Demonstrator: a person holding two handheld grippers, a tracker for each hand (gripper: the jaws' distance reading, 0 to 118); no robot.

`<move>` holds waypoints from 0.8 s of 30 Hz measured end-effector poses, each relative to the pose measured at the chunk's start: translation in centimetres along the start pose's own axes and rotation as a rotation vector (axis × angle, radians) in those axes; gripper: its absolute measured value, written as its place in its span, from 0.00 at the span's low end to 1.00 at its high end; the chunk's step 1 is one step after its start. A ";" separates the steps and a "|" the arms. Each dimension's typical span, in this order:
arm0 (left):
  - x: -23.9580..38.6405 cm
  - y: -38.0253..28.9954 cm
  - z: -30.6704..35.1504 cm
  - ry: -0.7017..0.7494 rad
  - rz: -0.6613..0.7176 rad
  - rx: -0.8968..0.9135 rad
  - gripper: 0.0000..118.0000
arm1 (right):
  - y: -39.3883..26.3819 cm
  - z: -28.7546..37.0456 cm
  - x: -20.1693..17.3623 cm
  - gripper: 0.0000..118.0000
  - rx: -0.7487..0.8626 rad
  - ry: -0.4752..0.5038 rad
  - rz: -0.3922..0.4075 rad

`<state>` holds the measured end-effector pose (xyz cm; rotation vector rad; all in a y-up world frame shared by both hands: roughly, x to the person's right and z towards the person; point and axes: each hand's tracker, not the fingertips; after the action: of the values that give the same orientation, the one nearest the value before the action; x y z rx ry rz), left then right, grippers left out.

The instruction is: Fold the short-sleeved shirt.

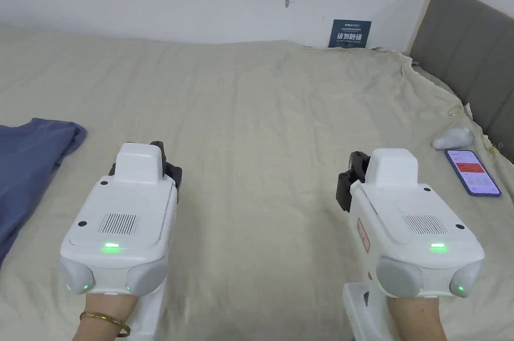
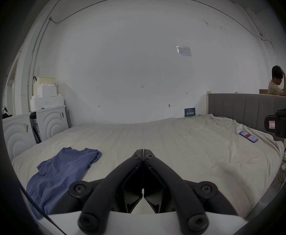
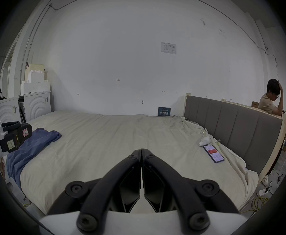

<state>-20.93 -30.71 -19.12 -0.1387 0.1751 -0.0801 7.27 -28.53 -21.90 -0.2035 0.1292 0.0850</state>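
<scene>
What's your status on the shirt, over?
Left gripper and right gripper shut, empty, above the bed. Blue shirt crumpled at far left, untouched. Phone far right, not in the way.

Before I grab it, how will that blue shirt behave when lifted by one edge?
The blue shirt lies crumpled with soft folds, so it will probably hang limp and drape. It looks thin, so likely light. On the wrinkled bed sheet it may drag rather than slide cleanly.
</scene>
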 end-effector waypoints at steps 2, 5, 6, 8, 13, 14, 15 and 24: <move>-0.2 0.1 0.0 0.004 0.006 0.002 0.00 | 0.2 -0.1 -0.2 0.00 0.001 0.005 0.003; -0.8 0.2 0.2 0.021 0.005 0.007 0.00 | 0.5 -0.4 -0.9 0.00 0.007 0.021 0.013; -1.2 0.2 0.3 0.026 0.005 0.007 0.00 | 0.6 -0.6 -1.2 0.00 0.010 0.028 0.016; -2.0 0.2 0.5 0.047 0.004 0.009 0.00 | 0.9 -0.9 -2.0 0.00 0.016 0.052 0.019; -4.7 0.1 1.5 0.124 0.009 0.007 0.00 | 1.4 -1.9 -4.9 0.00 0.028 0.127 0.031; -5.3 0.0 1.8 0.144 0.010 0.006 0.00 | 1.5 -2.1 -5.6 0.00 0.029 0.147 0.033; -5.9 -0.1 2.1 0.163 0.012 0.003 0.00 | 1.5 -2.3 -6.3 0.00 0.031 0.165 0.035; -11.9 -1.0 5.2 0.345 0.045 -0.021 0.00 | 2.3 -3.5 -13.4 0.00 0.037 0.352 0.074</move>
<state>-31.70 -29.96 -11.89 -0.1409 0.5229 -0.0564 -6.60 -27.99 -23.86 -0.1757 0.4883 0.1203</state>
